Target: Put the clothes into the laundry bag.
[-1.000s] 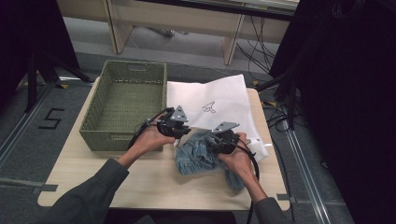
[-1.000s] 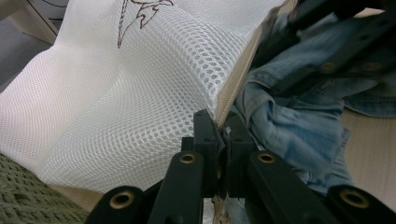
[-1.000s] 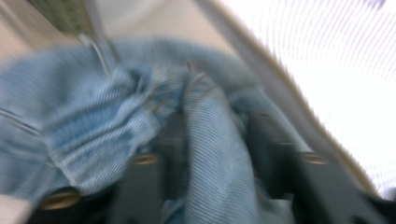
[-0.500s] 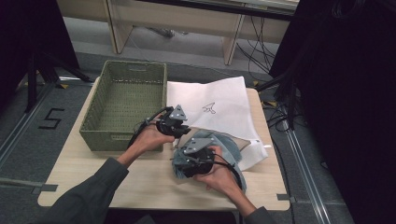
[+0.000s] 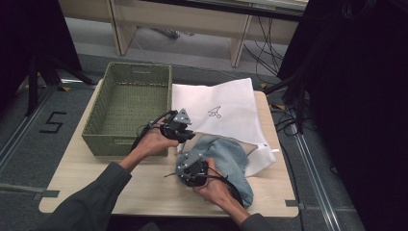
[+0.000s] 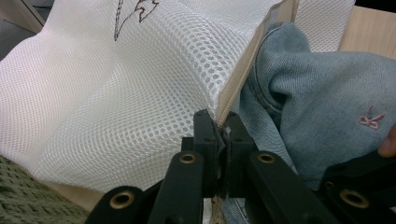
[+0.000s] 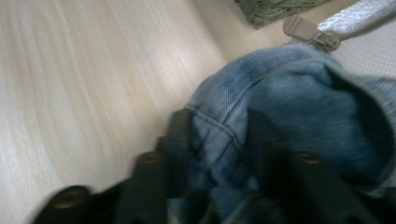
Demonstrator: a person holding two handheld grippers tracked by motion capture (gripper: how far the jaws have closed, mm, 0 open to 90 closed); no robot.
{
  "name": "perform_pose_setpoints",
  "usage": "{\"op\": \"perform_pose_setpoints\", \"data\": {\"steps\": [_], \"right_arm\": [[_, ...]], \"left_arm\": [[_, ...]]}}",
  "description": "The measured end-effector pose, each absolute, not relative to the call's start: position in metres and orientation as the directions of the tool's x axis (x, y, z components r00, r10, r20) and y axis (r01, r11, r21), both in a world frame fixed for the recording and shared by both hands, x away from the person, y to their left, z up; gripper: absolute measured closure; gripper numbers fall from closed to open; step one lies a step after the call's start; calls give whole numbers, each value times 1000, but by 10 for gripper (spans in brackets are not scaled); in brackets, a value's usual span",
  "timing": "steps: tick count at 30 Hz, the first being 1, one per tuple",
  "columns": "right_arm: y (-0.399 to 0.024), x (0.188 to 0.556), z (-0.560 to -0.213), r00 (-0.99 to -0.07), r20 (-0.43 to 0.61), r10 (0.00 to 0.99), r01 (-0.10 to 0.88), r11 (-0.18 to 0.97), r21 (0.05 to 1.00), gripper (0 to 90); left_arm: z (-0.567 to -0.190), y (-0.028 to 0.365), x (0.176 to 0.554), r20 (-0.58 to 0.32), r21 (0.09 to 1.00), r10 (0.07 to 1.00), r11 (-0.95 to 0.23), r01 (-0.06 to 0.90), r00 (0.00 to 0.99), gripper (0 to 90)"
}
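Black jaws of the left gripper (image 6: 219, 140) pressed tight on the zipper edge of the white mesh bag (image 6: 116, 93), pinching it just where the denim garment (image 6: 322, 107) pokes out. Seen close in the left gripper view: the mesh weave, an embroidered mark on the denim, a fingertip at the right edge. From the high view instead: left gripper (image 5: 185, 136) just right of the green woven basket (image 5: 127, 108), bag (image 5: 226, 103) spread flat toward the far right, denim (image 5: 231, 163) bunched at its near edge on the wooden table (image 5: 120, 185). Right gripper (image 7: 219, 135), blurred, jaws just closing, denim fold (image 7: 299, 93) between them, contact too blurred to call. Beige zipper pull (image 7: 306, 30) beyond, basket corner far off. Right gripper (image 5: 185, 166) near centre from above.
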State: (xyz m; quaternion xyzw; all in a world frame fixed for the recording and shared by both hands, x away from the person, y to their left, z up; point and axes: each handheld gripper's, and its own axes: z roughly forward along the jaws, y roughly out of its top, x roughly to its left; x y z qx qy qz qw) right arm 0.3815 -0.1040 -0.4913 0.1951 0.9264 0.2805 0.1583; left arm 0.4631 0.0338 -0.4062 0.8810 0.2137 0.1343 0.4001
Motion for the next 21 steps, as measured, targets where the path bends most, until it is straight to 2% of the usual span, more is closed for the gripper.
{"op": "perform_pose_setpoints", "data": {"steps": [1, 2, 4, 5, 10, 12, 15, 16, 19, 21], "right_arm": [[-106, 382, -490, -875, -185, 447, 262, 760, 595, 759], [-110, 382, -482, -885, -124, 450, 300, 752, 586, 782], [-115, 383, -472, -863, -112, 492, 324, 710, 625, 793], [-121, 387, -462, -857, -141, 496, 290, 689, 665, 794], [-155, 409, -418, -762, -174, 624, 299, 577, 760, 794], [-165, 423, -415, -718, -172, 674, 333, 550, 766, 794], [-169, 444, -430, -674, -173, 718, 361, 525, 770, 790], [-169, 451, -438, -662, -127, 739, 398, 489, 776, 786], [-164, 459, -449, -657, -35, 753, 437, 419, 796, 727], [-165, 457, -443, -677, -11, 736, 449, 425, 786, 629]], "left_arm": [[-406, 34, 463, 58, 764, 490, -582, 277, 870, 860], [-406, 34, 463, 58, 767, 490, -579, 276, 870, 860], [-405, 35, 464, 66, 767, 485, -584, 266, 872, 861], [-404, 35, 464, 72, 767, 482, -587, 261, 873, 861], [-401, 34, 459, 79, 764, 475, -593, 253, 877, 867], [-399, 32, 458, 81, 770, 466, -591, 242, 881, 868], [-397, 29, 455, 96, 767, 453, -601, 224, 886, 869], [-397, 29, 455, 86, 768, 459, -596, 235, 884, 869], [-401, 30, 457, 79, 765, 466, -595, 246, 882, 869], [-401, 32, 459, 77, 767, 462, -594, 244, 884, 868]]}}
